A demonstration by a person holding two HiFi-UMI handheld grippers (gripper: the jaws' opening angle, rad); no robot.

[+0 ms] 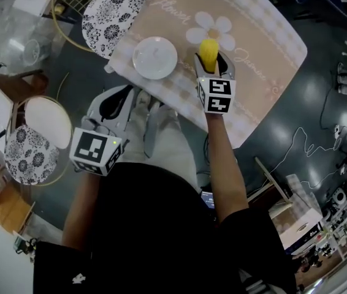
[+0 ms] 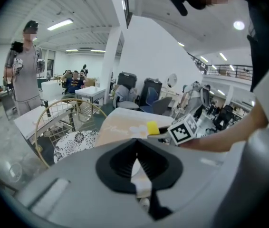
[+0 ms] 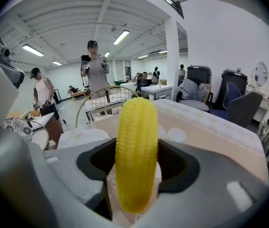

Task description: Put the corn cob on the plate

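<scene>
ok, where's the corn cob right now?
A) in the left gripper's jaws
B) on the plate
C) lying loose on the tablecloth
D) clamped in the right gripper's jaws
D: the right gripper view shows the corn cob upright between the right gripper's jaws, and in the head view the white plate beside it is bare.

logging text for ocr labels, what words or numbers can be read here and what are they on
"Flower": script on the cloth, left of the daisy print.
"Jasmine", probably, partly blurred: same cloth, right of the corn.
Box print: too small to read.
</scene>
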